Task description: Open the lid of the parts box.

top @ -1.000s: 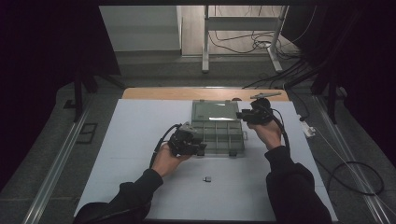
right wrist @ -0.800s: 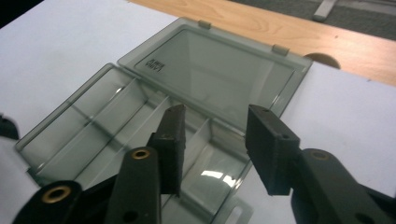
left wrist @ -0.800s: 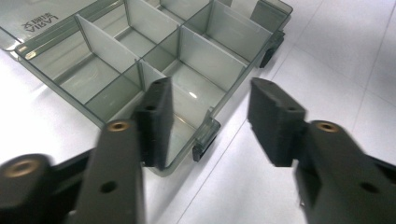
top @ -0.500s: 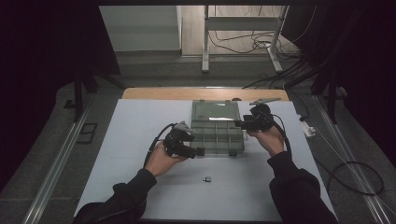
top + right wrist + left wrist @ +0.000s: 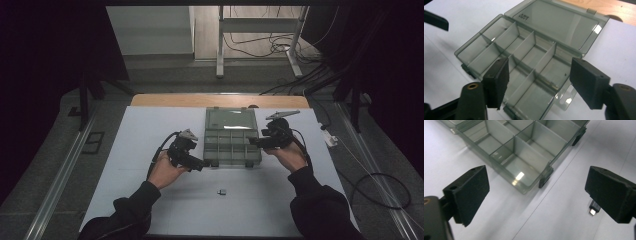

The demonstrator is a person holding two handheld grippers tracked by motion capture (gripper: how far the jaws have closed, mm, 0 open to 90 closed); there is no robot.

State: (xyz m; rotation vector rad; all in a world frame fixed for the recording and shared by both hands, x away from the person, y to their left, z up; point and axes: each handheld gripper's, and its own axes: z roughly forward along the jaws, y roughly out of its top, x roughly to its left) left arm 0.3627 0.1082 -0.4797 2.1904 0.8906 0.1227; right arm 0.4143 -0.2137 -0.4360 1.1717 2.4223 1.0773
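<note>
A clear grey compartment box (image 5: 232, 145) lies open mid-table, its lid (image 5: 231, 119) laid flat behind it and its cells bare. My left gripper (image 5: 201, 163) sits by the box's front left corner. Its jaws have just been opening and stand wide in the left gripper view (image 5: 536, 195), with the box corner (image 5: 545, 178) ahead of them and nothing pressed. My right gripper (image 5: 255, 143) hovers at the box's right edge. Its jaws have also just been opening; they frame the box's cells (image 5: 534, 67) below and touch nothing. A small metal part (image 5: 222, 191) lies on the white mat.
The white mat (image 5: 150, 130) covers the table, with a wooden strip (image 5: 170, 100) along its far edge. Cables trail from both grippers and lie on the floor to the right (image 5: 380, 190). The small metal part (image 5: 593, 211) peeks from behind one left jaw.
Both grippers' jaws look wider than before. The left gripper has drawn slightly left from the box's front corner. The right gripper has slid toward me along the box's right side.
</note>
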